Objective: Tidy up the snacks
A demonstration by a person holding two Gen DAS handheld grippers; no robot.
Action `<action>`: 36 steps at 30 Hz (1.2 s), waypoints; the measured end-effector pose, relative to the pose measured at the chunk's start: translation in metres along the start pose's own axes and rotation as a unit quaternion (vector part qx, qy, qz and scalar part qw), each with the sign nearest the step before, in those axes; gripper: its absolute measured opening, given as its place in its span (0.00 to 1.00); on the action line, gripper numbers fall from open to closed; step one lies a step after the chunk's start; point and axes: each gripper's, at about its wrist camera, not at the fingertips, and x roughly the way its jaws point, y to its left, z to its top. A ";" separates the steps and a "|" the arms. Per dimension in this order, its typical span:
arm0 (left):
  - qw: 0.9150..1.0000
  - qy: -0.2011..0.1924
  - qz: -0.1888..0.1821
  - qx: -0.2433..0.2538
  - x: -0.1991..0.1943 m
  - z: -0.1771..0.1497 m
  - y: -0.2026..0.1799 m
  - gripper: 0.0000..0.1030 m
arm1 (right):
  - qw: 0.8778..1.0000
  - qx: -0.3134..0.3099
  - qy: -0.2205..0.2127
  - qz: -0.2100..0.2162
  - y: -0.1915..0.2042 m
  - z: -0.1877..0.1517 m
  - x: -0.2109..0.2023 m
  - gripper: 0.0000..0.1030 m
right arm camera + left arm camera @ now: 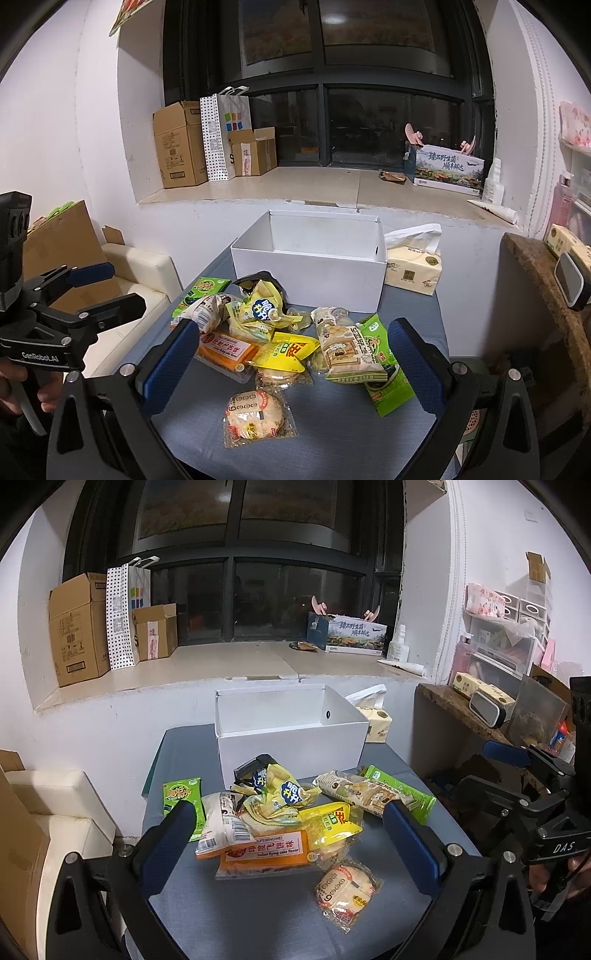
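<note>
Lying heaped mid-table, the snack packets (pixel 280 343) sit just before the white box (pixel 314 273) — its top open. A round cracker pack (pixel 258 415) lies apart, nearest. Bare grey table (pixel 351 443) fronts the pile. Left gripper (pixel 288 845) and right gripper (pixel 295 369) hover — both spread wide, holding nothing.

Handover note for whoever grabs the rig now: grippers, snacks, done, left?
Left gripper: open, empty, hovering over the pile.
Right gripper: open, empty, also above the pile.
Snacks: all loose on the grey table in front of the white box; round cracker pack lies nearest, orange pack and long green pack at the sides.
Done: nothing boxed; the box looks empty.
Left: probably move every pack into the box.
</note>
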 end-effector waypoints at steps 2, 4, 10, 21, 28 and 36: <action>1.000 0.000 -0.001 0.000 0.000 0.000 0.000 1.00 | 1.000 -0.001 0.001 -0.002 0.000 0.000 0.000 1.00; 1.000 0.000 0.000 0.000 0.000 0.000 0.000 1.00 | 1.000 -0.001 0.001 -0.002 0.000 0.000 0.000 1.00; 1.000 0.001 0.000 0.001 0.000 0.000 0.000 1.00 | 1.000 -0.004 0.001 0.000 0.002 0.001 -0.001 1.00; 1.000 0.003 -0.002 0.001 -0.001 -0.002 0.000 1.00 | 1.000 -0.005 0.003 0.003 0.003 0.000 0.000 1.00; 1.000 0.005 -0.001 0.002 -0.001 -0.002 -0.001 1.00 | 1.000 -0.006 0.003 0.005 0.005 -0.001 0.000 1.00; 1.000 0.007 -0.006 0.003 0.000 -0.001 -0.002 1.00 | 1.000 -0.006 0.004 0.004 0.005 -0.001 0.000 1.00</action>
